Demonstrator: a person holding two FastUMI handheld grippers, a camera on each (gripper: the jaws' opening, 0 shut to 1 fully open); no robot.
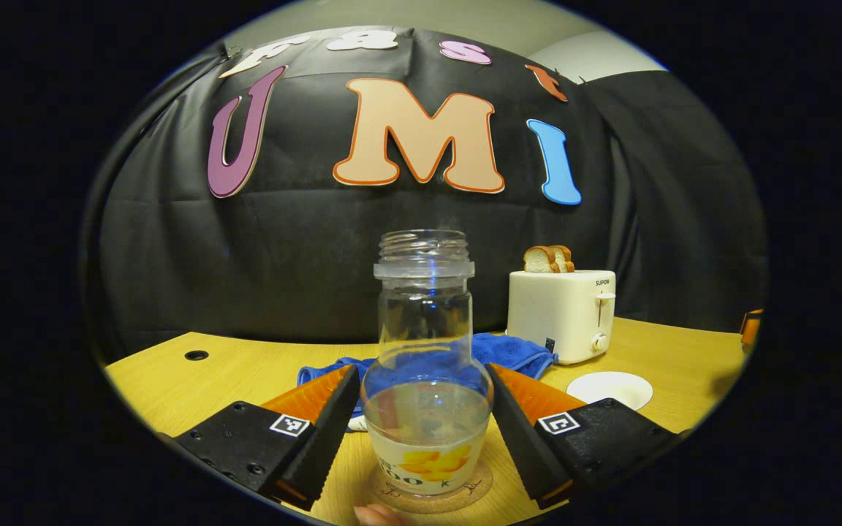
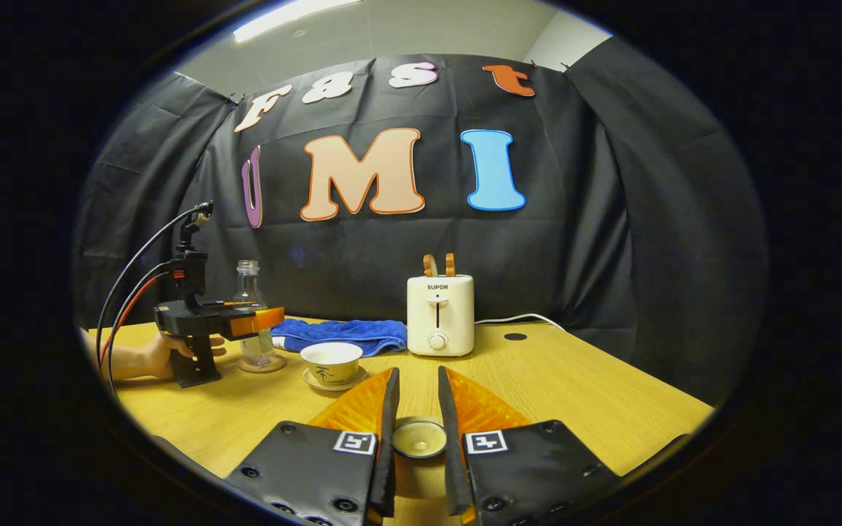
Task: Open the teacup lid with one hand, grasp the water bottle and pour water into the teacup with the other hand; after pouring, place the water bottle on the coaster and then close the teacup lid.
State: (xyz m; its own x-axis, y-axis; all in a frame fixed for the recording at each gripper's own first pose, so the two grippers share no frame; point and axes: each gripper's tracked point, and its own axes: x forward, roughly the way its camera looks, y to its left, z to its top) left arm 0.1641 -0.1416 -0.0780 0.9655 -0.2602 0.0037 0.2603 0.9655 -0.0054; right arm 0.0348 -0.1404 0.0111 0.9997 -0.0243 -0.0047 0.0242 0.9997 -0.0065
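Left gripper view, lower centre: water bottle (image 1: 425, 365) stands upright on the coaster (image 1: 432, 497), clear glass, cap off, roughly a third full, yellow flower label. Left gripper (image 1: 425, 431) fingers spread either side of it; contact can't be confirmed. Right gripper view, bottom centre: right gripper (image 2: 416, 438) clamped on the teacup lid (image 2: 419, 438). Teacup (image 2: 331, 362) sits uncovered on its saucer (image 2: 333, 380), left of centre, near the white toaster (image 2: 440, 314).

Dim overhead light, fisheye-warped edges
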